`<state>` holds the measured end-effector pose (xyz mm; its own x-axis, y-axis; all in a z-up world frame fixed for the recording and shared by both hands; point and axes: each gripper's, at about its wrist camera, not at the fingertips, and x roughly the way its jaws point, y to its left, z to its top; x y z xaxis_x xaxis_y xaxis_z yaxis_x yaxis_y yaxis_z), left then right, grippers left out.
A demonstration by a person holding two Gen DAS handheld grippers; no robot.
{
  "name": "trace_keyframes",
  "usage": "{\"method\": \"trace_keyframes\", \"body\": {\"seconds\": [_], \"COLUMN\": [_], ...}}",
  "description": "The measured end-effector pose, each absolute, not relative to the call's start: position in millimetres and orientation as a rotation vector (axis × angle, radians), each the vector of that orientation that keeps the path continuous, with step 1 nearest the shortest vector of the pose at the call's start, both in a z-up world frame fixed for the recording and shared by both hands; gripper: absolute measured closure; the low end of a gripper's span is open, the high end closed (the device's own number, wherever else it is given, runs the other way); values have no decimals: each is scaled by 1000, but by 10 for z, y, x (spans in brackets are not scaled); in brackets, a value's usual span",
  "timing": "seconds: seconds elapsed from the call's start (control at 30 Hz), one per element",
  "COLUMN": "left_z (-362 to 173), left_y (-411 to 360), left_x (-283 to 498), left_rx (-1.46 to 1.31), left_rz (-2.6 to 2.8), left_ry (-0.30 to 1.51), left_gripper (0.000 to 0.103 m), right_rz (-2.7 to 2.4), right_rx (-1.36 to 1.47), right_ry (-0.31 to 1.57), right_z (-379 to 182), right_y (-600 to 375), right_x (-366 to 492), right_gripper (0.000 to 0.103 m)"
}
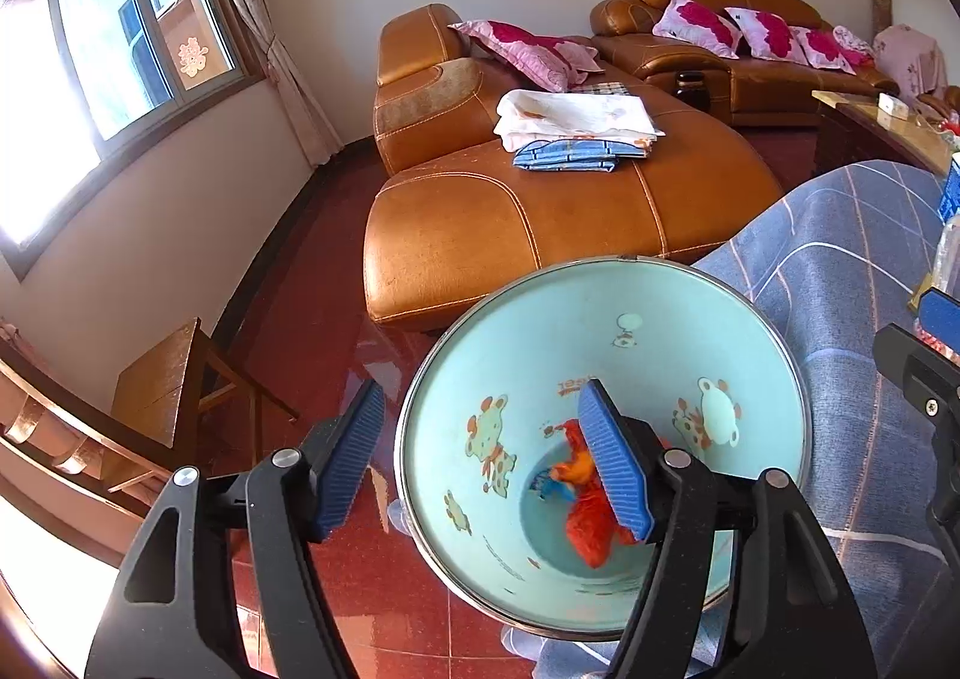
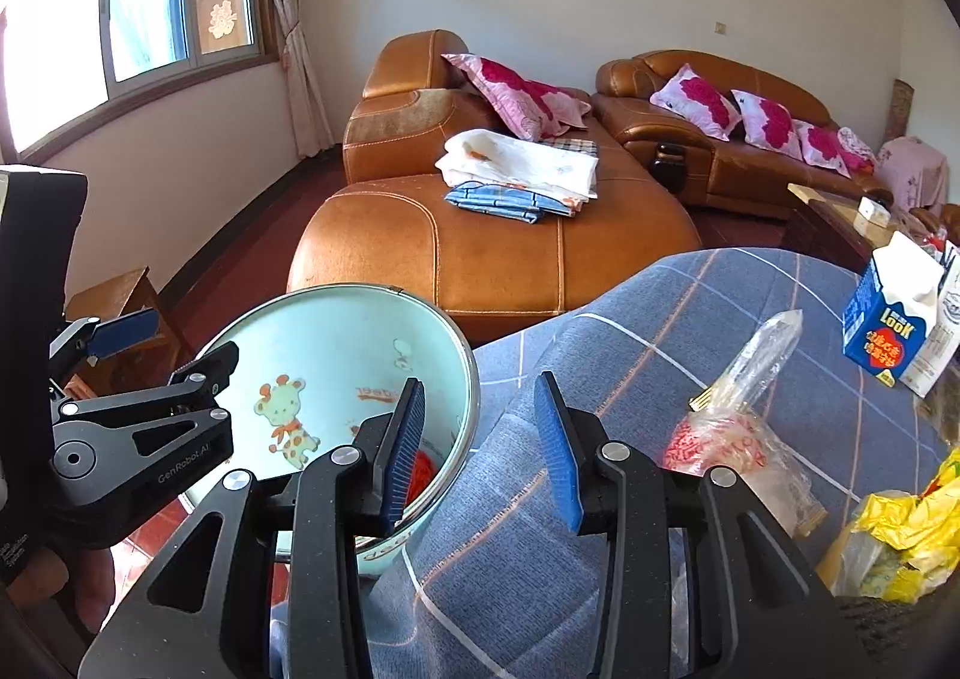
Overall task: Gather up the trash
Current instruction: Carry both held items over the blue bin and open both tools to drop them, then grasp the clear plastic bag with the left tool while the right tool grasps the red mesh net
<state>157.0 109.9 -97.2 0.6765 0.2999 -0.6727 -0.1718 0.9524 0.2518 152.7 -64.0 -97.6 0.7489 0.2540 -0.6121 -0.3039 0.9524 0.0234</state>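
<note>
You have just dropped trash into the blue bin [image 1: 600, 439], I think. Your left gripper [image 1: 486, 457] has wide fingers with the bin's rim between them, not squeezing it. Your right gripper [image 2: 480, 445] has half-open fingers and holds nothing. Red and orange wrappers [image 1: 591, 505] lie at the bin's bottom. Next, move your right hand over to the clear plastic bag [image 2: 738, 409] on the worktop [image 2: 630, 331] and pinch it. The milk carton [image 2: 888, 319] and yellow wrapper [image 2: 906, 535] wait too.
</note>
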Motion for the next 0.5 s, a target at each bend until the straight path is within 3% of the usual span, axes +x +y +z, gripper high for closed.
{"method": "trace_keyframes", "body": {"seconds": [0.27, 0.5], "left_z": [-796, -795], "left_y": [935, 438], "left_x": [1429, 1220], "left_rx": [156, 187], "left_rz": [218, 82], "left_ry": [738, 719], "left_gripper": [37, 37], "right_rz": [249, 96], "right_rx": [-70, -25], "right_ry": [581, 462], "right_z": [-657, -289], "right_y": [-858, -1487], "right_x": [1210, 630], "right_gripper": [60, 51]}}
